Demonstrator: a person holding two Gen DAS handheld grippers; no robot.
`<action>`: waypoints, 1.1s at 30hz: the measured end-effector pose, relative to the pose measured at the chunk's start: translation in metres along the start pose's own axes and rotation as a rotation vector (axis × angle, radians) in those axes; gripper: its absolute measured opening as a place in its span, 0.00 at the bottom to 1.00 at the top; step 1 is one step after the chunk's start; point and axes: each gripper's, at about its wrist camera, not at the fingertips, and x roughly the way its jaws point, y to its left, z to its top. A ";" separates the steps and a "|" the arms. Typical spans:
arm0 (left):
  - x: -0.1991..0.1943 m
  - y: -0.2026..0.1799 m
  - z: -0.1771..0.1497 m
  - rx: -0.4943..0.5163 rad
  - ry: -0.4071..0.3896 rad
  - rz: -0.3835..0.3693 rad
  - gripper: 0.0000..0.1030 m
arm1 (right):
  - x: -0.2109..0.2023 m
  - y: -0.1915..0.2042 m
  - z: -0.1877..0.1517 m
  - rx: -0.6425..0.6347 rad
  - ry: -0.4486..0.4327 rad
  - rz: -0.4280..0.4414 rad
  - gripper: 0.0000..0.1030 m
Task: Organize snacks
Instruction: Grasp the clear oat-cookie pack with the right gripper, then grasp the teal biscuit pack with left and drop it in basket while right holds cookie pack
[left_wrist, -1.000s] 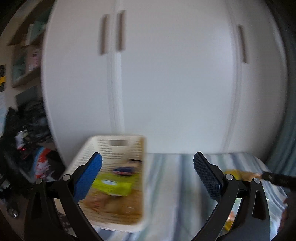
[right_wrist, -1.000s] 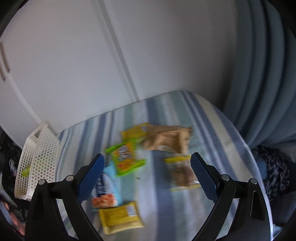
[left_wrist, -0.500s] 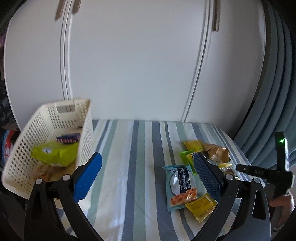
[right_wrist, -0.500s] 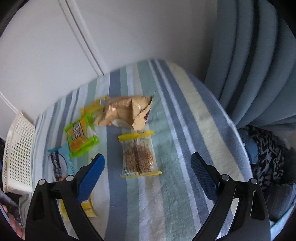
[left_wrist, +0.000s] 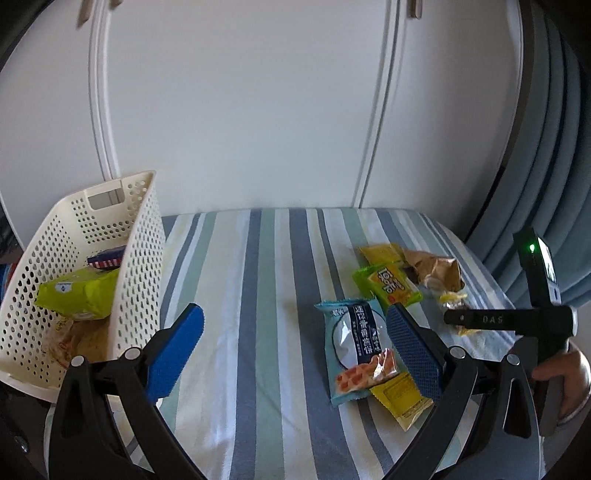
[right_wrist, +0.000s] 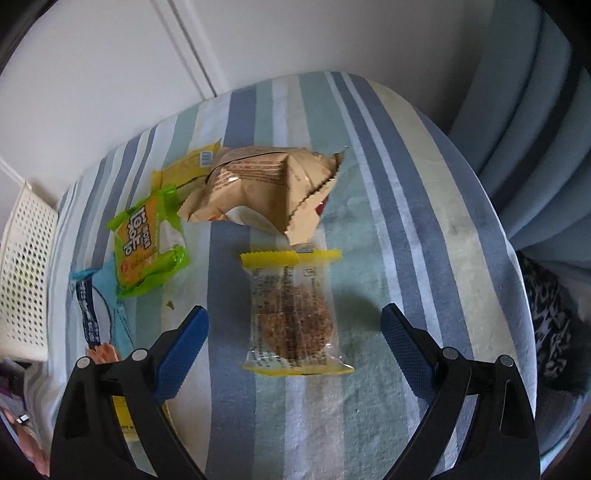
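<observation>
A clear cookie packet with yellow ends (right_wrist: 291, 310) lies on the striped cloth, and my right gripper (right_wrist: 295, 332) hovers open just above it with the packet between its fingers. Behind it lie a tan bag (right_wrist: 266, 184), a green-orange packet (right_wrist: 147, 243) and a yellow packet (right_wrist: 188, 166). My left gripper (left_wrist: 295, 343) stands open over bare cloth, between the white perforated basket (left_wrist: 144, 236) on the left and a teal packet (left_wrist: 358, 350) on the right. The basket holds a lime-green bag (left_wrist: 81, 295) and other snacks. A yellow packet (left_wrist: 402, 398) lies under the teal one.
White wardrobe doors (left_wrist: 258, 110) rise behind the cloth-covered surface (left_wrist: 258, 295). Blue curtains (right_wrist: 535, 110) hang on the right. A hand (left_wrist: 561, 373) holding the other gripper's handle shows at the right edge of the left wrist view. Dark clutter (right_wrist: 554, 314) lies beyond the surface's right edge.
My right gripper has come down and forward until the cookie packet sits between its fingers. My left gripper has swung right, away from the basket, towards the snacks.
</observation>
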 end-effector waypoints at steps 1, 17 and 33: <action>0.001 0.000 -0.001 0.002 0.005 0.000 0.97 | 0.000 0.004 -0.001 -0.022 0.003 -0.013 0.81; 0.017 0.004 -0.005 -0.016 0.047 -0.009 0.97 | -0.029 0.036 -0.030 -0.045 -0.092 0.110 0.39; 0.065 -0.032 -0.008 -0.010 0.208 -0.091 0.97 | -0.043 0.041 -0.039 -0.072 -0.164 0.152 0.39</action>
